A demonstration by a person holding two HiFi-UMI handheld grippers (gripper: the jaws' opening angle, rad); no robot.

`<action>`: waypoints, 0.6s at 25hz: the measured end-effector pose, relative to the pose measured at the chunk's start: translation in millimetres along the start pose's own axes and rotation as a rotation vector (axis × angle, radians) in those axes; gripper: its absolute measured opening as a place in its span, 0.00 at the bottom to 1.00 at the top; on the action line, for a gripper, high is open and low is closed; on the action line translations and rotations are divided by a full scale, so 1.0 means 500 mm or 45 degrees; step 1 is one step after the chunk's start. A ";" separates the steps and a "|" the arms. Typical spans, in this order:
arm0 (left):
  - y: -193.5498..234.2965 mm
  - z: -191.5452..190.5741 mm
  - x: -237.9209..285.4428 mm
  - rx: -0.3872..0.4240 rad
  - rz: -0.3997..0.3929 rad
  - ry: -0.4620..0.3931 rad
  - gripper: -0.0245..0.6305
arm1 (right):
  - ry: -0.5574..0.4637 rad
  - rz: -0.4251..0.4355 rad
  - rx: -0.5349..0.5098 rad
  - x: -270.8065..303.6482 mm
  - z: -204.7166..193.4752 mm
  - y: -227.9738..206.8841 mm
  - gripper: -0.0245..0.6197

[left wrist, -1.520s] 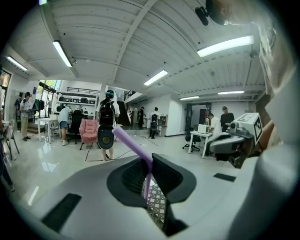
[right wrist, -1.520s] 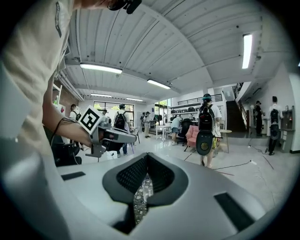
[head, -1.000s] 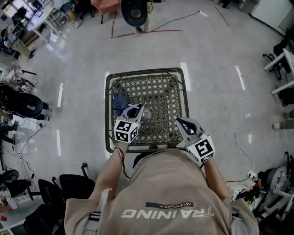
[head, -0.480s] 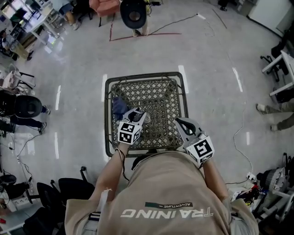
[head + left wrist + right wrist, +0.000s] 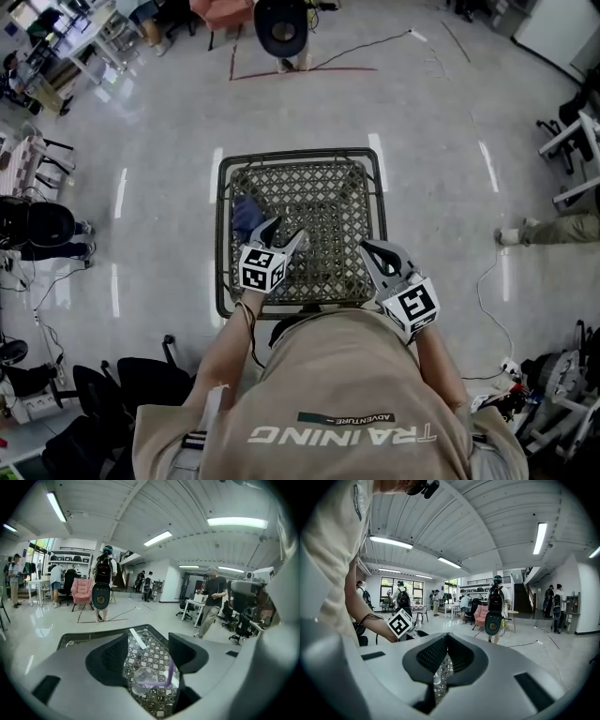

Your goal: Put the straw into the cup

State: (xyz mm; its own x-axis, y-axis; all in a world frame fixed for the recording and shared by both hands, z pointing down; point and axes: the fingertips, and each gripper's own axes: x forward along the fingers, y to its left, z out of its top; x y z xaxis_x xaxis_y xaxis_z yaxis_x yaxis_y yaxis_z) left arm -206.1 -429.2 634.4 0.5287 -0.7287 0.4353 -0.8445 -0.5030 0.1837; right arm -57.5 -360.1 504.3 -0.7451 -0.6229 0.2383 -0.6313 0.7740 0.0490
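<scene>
Straw, purple bent plastic (image 5: 170,667), now stands in the clear plastic cup (image 5: 143,681) on the dark metal lattice table (image 5: 223,234). Left gripper (image 5: 147,641), nearly shut a second ago, is opening wide around both, with the straw's upright just beside one pad. Release looks made, so the task is close to done. Right gripper (image 5: 446,644) is pressed together, empty, at the near rim. Blue bundle (image 5: 246,214) lies just beyond by the left rim; lattice to the right and far side is free for backing out.

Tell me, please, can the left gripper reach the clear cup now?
Probably yes: the left gripper has jaws opening, and the clear cup with a purple straw sits just beyond them, unblocked.
</scene>
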 end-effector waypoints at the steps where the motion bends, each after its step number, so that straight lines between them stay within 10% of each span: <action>1: 0.001 0.005 -0.004 -0.001 0.004 -0.012 0.45 | -0.003 0.000 0.005 -0.001 0.000 0.000 0.06; 6: -0.005 0.062 -0.056 -0.006 0.025 -0.147 0.43 | -0.041 0.020 0.007 0.004 0.015 0.006 0.06; 15: -0.079 0.202 -0.207 0.057 0.102 -0.472 0.06 | -0.115 0.118 -0.049 -0.003 0.058 0.009 0.06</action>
State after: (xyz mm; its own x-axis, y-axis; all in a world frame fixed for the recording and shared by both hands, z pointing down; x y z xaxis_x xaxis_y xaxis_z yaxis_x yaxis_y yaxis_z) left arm -219.1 -381.1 493.0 0.4633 -0.8809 0.0967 -0.8841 -0.4518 0.1197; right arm -65.6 -359.0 475.9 -0.8175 -0.5547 0.1550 -0.5513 0.8315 0.0681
